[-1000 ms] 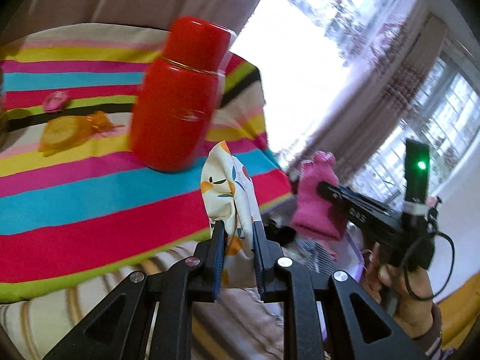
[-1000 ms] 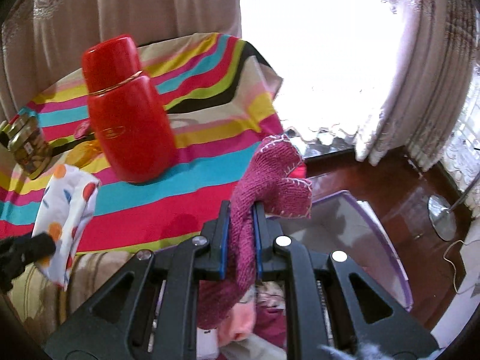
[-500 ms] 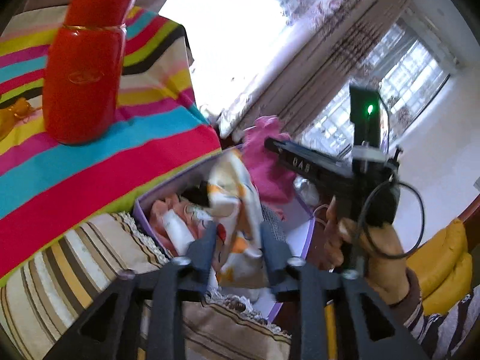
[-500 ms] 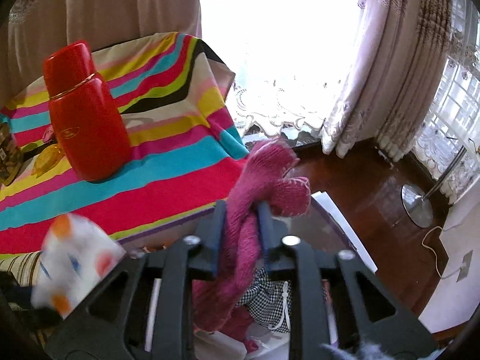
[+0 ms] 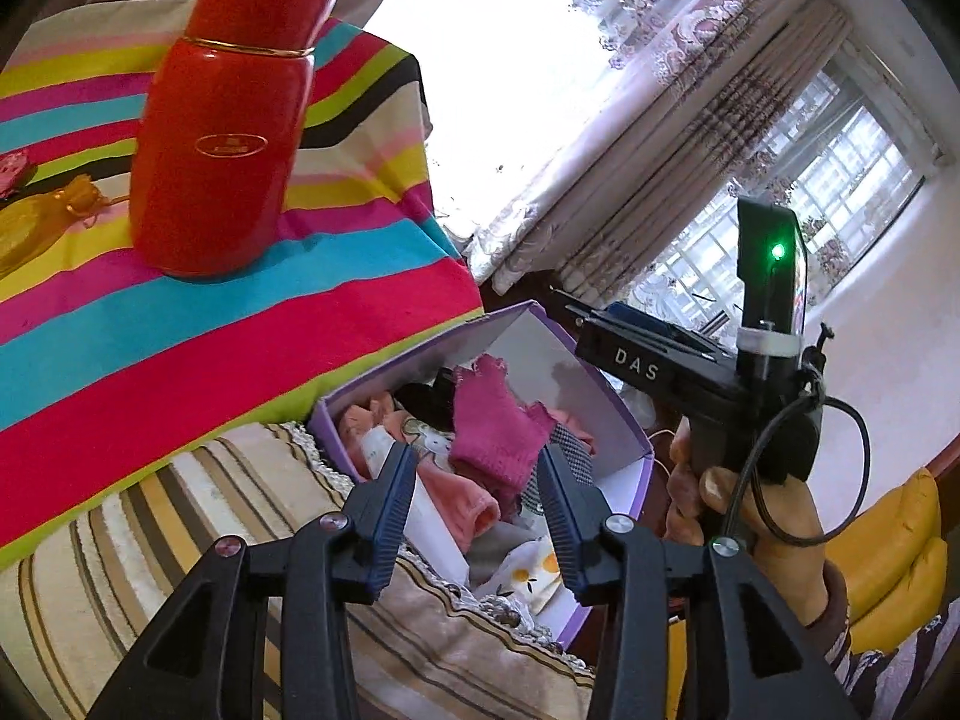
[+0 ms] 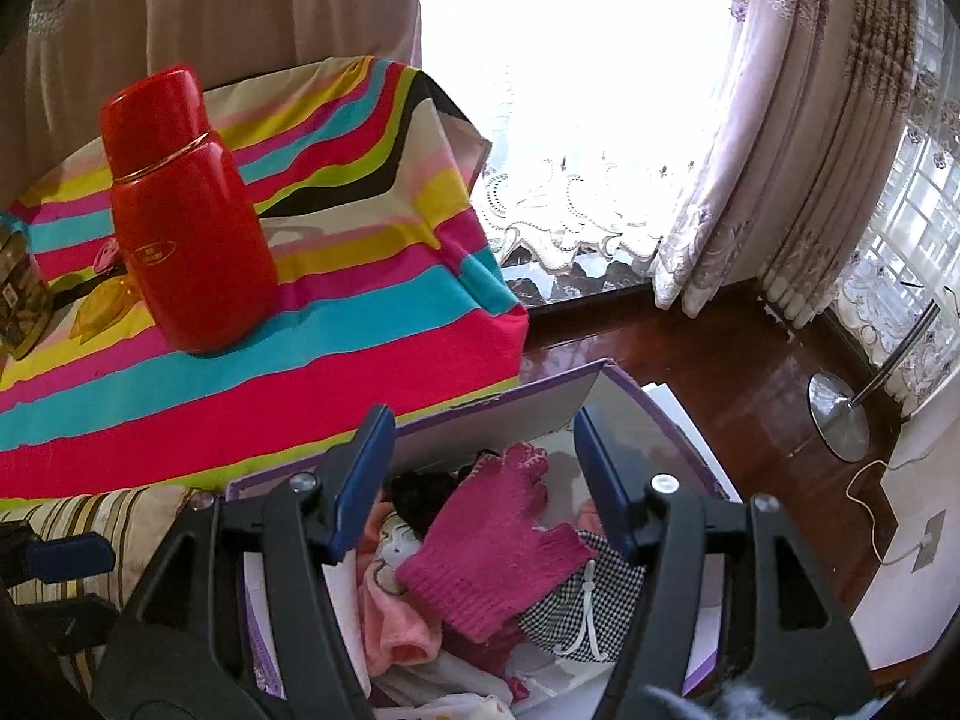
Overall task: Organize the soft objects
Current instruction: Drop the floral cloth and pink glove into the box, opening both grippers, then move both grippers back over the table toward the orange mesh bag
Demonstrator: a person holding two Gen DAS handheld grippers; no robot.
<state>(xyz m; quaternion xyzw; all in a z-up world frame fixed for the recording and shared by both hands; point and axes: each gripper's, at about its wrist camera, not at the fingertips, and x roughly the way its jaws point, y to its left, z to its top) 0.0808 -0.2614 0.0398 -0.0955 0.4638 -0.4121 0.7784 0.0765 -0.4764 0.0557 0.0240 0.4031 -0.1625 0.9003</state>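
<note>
Soft items fill the open purple cardboard box (image 6: 630, 402), which sits directly below and ahead of both hand-held grippers. Uppermost is a magenta knitted mitten (image 6: 492, 564), lying loose on the pile between and beneath the fingers of the right hand-held gripper (image 6: 483, 480), touching neither finger. Beneath and beside it lie a pink fleece garment (image 6: 390, 618), a black-and-white checked cloth (image 6: 576, 594) and a dark item too hidden to identify. Nearest the left hand-held gripper (image 5: 474, 510), just under its right finger, a white cloth printed with orange fruit (image 5: 528, 570) rests inside the box.

Both hand-held grippers are spread wide and carry nothing.

Beyond the box, ahead and to the left of both grippers, a desk under a brightly striped cloth (image 6: 360, 324) bears a glossy red vacuum flask (image 6: 186, 210), upright and well apart from the box. A yellow organza pouch (image 5: 36, 228) and a small pink item lie to the left of the flask. A striped beige cover (image 5: 180, 540) lies under the near side of the box.

Progress, as judged: the mitten and printed cloth appear delivered. The yellow pouch may remain to be collected; the rigid flask likely stays. No other loose soft item is visible on the desk, so the task seems close to complete.
</note>
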